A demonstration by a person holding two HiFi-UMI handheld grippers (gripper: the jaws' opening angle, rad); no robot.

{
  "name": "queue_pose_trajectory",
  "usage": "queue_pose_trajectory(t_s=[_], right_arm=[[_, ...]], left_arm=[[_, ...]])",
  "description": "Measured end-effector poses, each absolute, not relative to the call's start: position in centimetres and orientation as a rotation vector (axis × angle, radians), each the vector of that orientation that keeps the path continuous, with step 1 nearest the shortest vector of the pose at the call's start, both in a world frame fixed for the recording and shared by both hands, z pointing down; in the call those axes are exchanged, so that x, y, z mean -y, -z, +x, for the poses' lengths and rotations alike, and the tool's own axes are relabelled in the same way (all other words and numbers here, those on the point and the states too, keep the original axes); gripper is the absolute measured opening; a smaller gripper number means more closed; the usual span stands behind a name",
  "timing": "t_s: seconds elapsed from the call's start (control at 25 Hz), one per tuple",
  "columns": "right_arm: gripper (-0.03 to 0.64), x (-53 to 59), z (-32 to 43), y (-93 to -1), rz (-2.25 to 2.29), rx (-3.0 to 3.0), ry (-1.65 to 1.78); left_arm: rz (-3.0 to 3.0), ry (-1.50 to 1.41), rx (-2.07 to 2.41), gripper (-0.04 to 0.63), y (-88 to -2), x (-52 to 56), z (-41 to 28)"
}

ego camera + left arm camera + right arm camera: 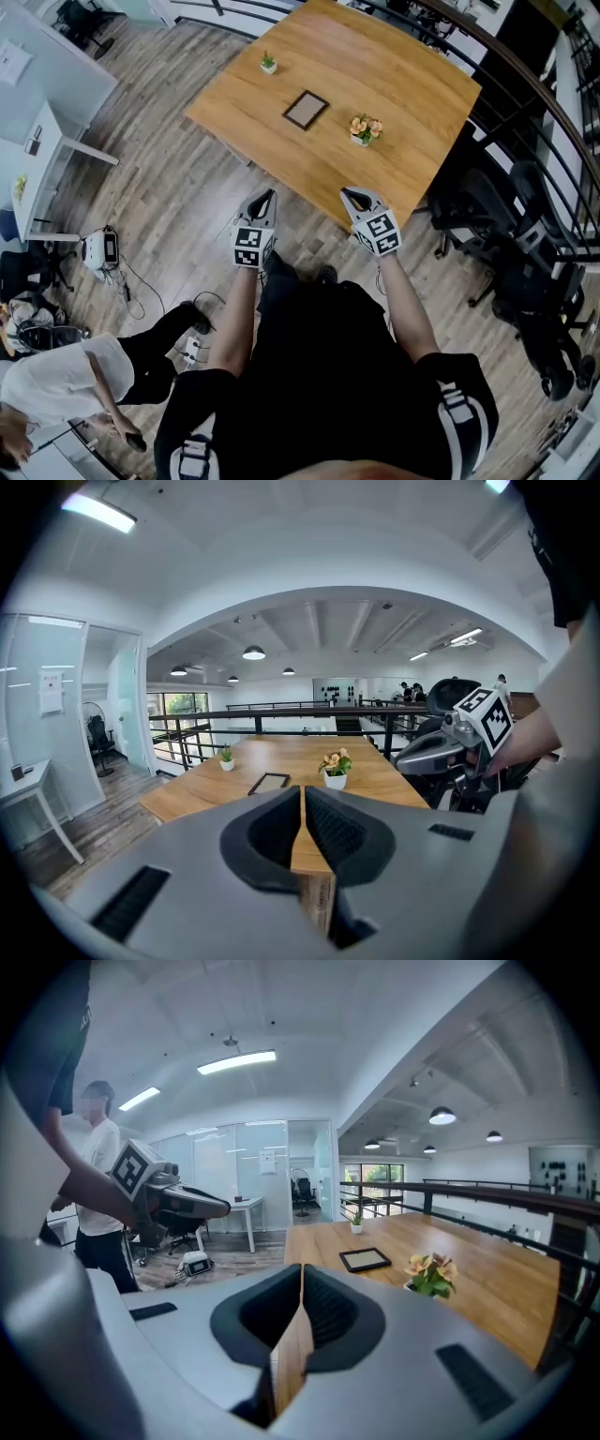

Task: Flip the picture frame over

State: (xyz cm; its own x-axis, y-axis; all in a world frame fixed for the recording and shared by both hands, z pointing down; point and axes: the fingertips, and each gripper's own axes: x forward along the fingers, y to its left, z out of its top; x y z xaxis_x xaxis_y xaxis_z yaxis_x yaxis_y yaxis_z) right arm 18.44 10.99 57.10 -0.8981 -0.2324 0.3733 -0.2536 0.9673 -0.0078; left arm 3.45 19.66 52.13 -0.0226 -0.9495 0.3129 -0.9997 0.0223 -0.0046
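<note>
A small dark-rimmed picture frame lies flat near the middle of the wooden table; it also shows in the left gripper view and the right gripper view. My left gripper hangs just off the table's near edge, jaws shut with nothing between them. My right gripper is beside it over the near edge, also shut and empty. Both are well short of the frame.
A white pot of pink and yellow flowers stands right of the frame, and a small green plant at the far left. Black office chairs and a railing stand on the right. A person crouches at lower left.
</note>
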Motion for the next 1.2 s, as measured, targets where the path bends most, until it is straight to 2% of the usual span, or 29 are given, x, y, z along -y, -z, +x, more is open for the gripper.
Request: queue_pose_trajectory(t_s=[0.24, 0.36, 0.48, 0.8, 1.2], right_arm=[[0.084, -11.41, 18.21, -57.44, 0.317, 2.736, -0.096], [0.171, -11.46, 18.05, -57.49, 0.301, 2.74, -0.097], [0.22, -11.45, 17.99, -57.54, 0.293, 2.739, -0.1], [0.33, -11.34, 18.14, -57.56, 0.326, 2.752, -0.105], [0.342, -10.91, 18.7, -57.92, 0.36, 2.744, -0.133]], left_arm=[[2.04, -0.32, 2.056, 0.026, -52.25, -19.88, 3.76], [2.04, -0.321, 2.059, 0.031, -52.34, -19.82, 3.79], [2.034, -0.321, 2.061, 0.132, -52.38, -19.67, 3.75], [2.023, -0.339, 2.081, 0.205, -52.59, -19.69, 3.51], [2.01, -0.345, 2.089, 0.23, -52.77, -19.65, 3.26]])
